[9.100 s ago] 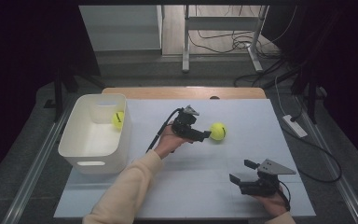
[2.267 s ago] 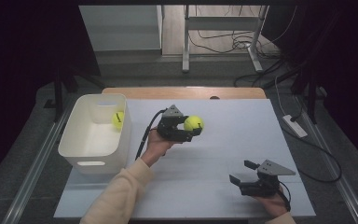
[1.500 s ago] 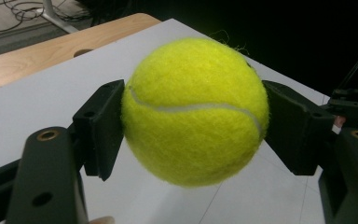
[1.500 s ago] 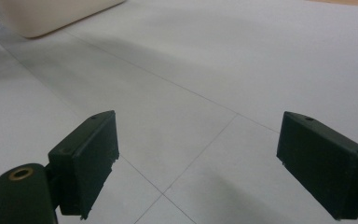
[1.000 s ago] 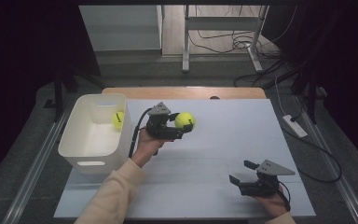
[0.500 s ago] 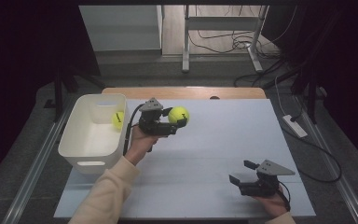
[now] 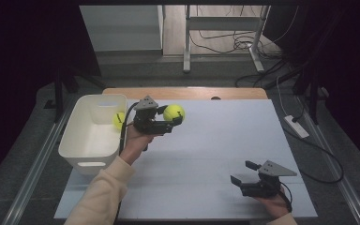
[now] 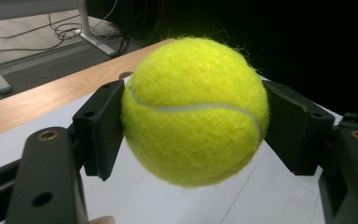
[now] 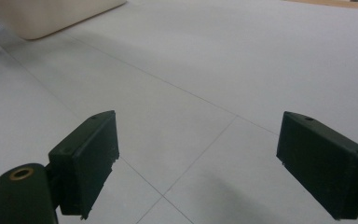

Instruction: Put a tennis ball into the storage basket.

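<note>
Tennis ball [image 7: 174,113] sits upper-centre-left of the high view, pinched between the left gripper [image 8: 193,128] pads, clear of the table. Grip is on the fuzz at the equator; could squirt out. White bin [image 7: 93,159], second ball [image 7: 118,120] inside: bounce-out risk. Right gripper [image 7: 243,172] wide open, empty, lower right.

- A yellow-green tennis ball [image 7: 174,112] with a fuzzy felt nap and a curved white seam is clamped at its two sides by the black pads of the left gripper [image 7: 171,119].
- It is carried clear of the white table top, just beside the right rim of the white tub [image 7: 90,159].
- A second yellow ball [image 7: 118,120] is seen lying inside that tub, against its right wall.
</note>
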The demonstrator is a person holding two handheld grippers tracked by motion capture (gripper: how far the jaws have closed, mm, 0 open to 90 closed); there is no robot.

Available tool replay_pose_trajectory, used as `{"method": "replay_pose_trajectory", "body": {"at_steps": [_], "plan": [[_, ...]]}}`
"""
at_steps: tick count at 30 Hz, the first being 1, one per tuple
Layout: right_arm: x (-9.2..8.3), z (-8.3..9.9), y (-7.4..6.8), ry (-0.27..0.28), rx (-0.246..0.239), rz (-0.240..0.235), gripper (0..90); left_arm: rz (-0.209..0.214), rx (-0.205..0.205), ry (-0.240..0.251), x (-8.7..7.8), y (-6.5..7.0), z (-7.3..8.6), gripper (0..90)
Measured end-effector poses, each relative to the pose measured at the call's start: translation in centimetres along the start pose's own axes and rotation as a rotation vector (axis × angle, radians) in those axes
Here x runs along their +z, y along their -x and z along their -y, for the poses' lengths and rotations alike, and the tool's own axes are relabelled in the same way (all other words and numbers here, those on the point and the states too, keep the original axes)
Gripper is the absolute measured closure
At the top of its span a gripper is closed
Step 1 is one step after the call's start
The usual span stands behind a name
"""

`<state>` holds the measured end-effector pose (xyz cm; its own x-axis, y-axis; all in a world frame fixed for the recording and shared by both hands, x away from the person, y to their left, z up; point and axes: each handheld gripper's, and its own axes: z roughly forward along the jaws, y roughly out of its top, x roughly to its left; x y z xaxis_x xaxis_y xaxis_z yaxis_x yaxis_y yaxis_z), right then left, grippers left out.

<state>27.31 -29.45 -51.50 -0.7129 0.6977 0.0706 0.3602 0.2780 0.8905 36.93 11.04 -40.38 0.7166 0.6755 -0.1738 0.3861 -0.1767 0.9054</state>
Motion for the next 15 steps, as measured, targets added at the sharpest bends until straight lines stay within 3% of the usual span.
{"method": "replay_pose_trajectory", "body": {"at_steps": [15], "plan": [[0.0,0.0,0.0,0.001,0.0,-0.002,13.0,-0.033,-0.003,0.015,-1.5,-0.8,-0.1,27.4]]}}
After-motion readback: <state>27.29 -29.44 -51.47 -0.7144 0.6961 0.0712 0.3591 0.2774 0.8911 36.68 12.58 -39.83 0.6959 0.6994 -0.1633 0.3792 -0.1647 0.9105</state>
